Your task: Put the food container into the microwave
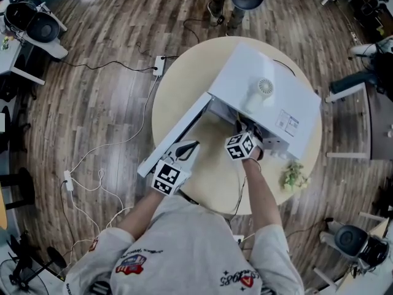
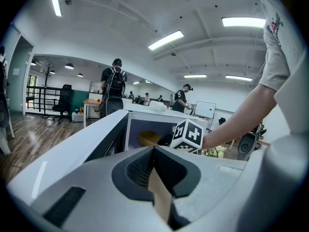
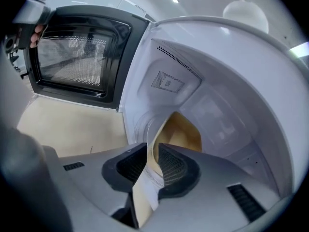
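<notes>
Food container, head view: hidden from this view. The right gripper [image 1: 245, 135] reaches into the open microwave [image 1: 270, 91], which sits toward 1 o'clock on the round table [image 1: 184, 85], so the container is judged to be inside the cavity, under its roof.
Door, head view: the microwave door [image 1: 178, 134] is swung out toward 8 o'clock, and the left gripper [image 1: 187, 151] is at its outer end.
Left gripper view: the left gripper [image 2: 154, 151] has its pads pressed together with nothing between them. The food container [image 2: 149, 138] shows as a yellow curve inside the cavity at 12 o'clock, just beside the right gripper's marker cube [image 2: 189, 135].
Right gripper view: the right gripper [image 3: 150, 153] has its jaws a narrow slit apart, astride the wall of the food container [image 3: 186, 134]. The pads appear to lie beside the wall rather than squeeze it. The container sits low in the cavity.
Handling: it is probably light, thin-walled and easily bent, and could tip if nudged.
Hold: best taken at the near rim at 6 o'clock, with one pad inside, one outside and a gentle pinch.
</notes>
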{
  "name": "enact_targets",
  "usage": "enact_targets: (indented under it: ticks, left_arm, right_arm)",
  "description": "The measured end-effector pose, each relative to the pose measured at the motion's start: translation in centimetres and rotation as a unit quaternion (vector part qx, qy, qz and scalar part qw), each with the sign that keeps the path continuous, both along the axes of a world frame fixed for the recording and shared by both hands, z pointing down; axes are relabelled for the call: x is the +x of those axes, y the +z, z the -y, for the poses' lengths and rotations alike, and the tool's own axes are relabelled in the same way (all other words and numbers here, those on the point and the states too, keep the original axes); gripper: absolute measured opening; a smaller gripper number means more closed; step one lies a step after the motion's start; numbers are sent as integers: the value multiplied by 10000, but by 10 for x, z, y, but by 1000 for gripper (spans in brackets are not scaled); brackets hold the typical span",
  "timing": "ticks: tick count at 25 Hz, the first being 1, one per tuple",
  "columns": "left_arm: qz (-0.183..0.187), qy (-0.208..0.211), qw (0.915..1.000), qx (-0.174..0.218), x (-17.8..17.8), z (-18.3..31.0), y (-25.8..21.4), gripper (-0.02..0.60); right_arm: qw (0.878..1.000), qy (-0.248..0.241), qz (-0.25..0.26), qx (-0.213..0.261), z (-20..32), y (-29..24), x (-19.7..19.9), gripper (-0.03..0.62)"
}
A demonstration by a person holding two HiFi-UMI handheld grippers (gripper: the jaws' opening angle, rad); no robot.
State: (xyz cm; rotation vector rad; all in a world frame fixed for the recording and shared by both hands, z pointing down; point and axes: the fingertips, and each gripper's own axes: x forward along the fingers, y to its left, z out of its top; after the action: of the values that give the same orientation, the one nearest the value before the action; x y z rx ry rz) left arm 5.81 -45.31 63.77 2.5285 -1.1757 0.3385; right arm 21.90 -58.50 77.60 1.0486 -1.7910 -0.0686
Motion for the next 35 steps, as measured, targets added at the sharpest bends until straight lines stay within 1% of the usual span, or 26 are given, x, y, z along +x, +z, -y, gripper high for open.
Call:
enact_targets:
  ticks: [6,11,15,19,22,27,32,35]
  left_arm:
    - [-6,17,10000,12,1,-3,-4,5]
    - [30,63,10000,50,6,-12,-7,5]
    - [88,102,9998,122,13,-23,-11,5]
    - [100,124,9997,200,22,-40,-17,5]
    - [140,163,9993,296,31,-56,-22,5]
    - [185,166,9988,411,34,-74,-34,5]
    - [185,171,9985,490,40,-89,-47,5]
    - [205,169,9981,554,41,-96,-56,5]
  right_arm:
    - [9992,33,198,341,-14,-22,-2,115]
    - [9978,152,535,373,-39,-38,-2,112]
    - [9952,308,839,391,-63,-52,4,92]
    - [9925,477,1060,370,-95,-56,21,66]
    - [9892,623,1255,439,-119,-60,35,46]
    - [9840,849,1509,428,-154,-72,47,8]
    - [9779,1053,1735,504,-179,-90,63,6]
    - [9692,1252,2046,552,-194,-101,69,6]
